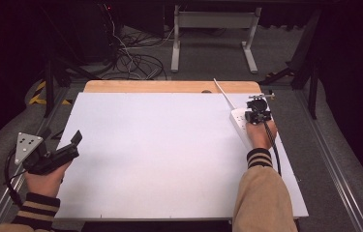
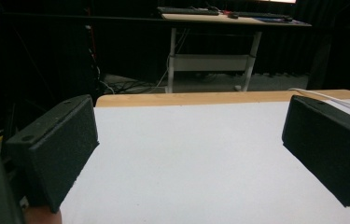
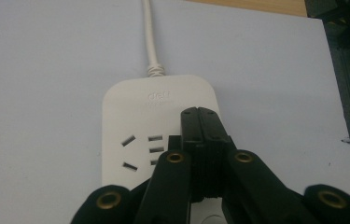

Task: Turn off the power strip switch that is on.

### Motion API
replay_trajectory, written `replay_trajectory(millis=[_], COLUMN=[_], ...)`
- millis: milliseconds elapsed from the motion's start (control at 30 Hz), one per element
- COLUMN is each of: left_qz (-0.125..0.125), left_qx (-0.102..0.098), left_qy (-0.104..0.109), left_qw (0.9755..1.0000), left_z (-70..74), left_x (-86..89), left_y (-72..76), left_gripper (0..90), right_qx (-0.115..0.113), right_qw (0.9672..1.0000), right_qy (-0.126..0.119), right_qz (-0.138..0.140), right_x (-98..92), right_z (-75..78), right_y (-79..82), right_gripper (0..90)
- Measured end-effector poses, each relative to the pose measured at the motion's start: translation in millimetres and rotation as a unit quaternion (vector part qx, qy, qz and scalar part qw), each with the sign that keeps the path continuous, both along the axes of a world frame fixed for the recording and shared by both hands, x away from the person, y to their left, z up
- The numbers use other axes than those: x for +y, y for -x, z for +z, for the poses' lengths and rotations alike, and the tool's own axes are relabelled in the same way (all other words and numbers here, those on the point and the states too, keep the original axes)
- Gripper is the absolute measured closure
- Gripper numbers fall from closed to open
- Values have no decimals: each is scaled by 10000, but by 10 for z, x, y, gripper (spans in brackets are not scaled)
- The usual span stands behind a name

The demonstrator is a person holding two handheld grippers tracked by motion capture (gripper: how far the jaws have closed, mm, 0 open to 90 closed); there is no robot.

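Note:
A white power strip (image 1: pixel 239 123) lies near the right edge of the white tabletop (image 1: pixel 159 150), and its white cable (image 1: pixel 221 90) runs off toward the back. My right gripper (image 1: pixel 257 111) hovers over the strip's far end, shut with nothing between the jaws. In the right gripper view the closed jaws (image 3: pixel 200 114) point down at the power strip (image 3: pixel 130 116), beside its sockets and below the cable (image 3: pixel 150 42). My left gripper (image 1: pixel 75 143) rests at the table's left edge and is open. In the left gripper view its pads (image 2: pixel 65 149) stand wide apart over bare tabletop (image 2: pixel 186 154).
A strip of bare wood (image 1: pixel 169 86) borders the back of the table. Beyond it stand the white legs of another desk (image 1: pixel 213 21), with tangled cables (image 1: pixel 135 60) on the floor. A metal rail (image 1: pixel 336 169) runs along the floor to the right.

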State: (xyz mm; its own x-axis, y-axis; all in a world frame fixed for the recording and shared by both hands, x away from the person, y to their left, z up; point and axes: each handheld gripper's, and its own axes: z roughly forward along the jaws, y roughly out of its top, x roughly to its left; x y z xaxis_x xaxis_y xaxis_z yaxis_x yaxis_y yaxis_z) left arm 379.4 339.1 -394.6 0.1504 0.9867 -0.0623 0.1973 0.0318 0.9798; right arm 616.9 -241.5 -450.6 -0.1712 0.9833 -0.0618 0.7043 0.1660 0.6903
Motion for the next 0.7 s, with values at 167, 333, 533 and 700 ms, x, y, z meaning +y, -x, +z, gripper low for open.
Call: replay_trajectory(millis=[167, 333, 533, 700], left_qz=[-4, -5, 12, 2], left_qx=[32, 30, 31, 28], left_qy=[-35, -48, -28, -36], left_qw=[10000, 10000, 10000, 10000], left_z=[-3, -5, -4, -3], left_x=[-5, -13, -9, -11], left_y=[-12, -16, -18, -13], left_gripper=[41, 43, 42, 42], right_qx=[65, 61, 47, 61], right_qw=[9999, 10000, 10000, 10000], right_qy=[-90, -13, 6, 45], right_qz=[-46, -22, -2, 7], right_x=[-10, 0, -3, 5], right_z=[11, 18, 43, 44], right_y=[-11, -15, -10, -6], right_gripper=[900, 900, 900, 900])
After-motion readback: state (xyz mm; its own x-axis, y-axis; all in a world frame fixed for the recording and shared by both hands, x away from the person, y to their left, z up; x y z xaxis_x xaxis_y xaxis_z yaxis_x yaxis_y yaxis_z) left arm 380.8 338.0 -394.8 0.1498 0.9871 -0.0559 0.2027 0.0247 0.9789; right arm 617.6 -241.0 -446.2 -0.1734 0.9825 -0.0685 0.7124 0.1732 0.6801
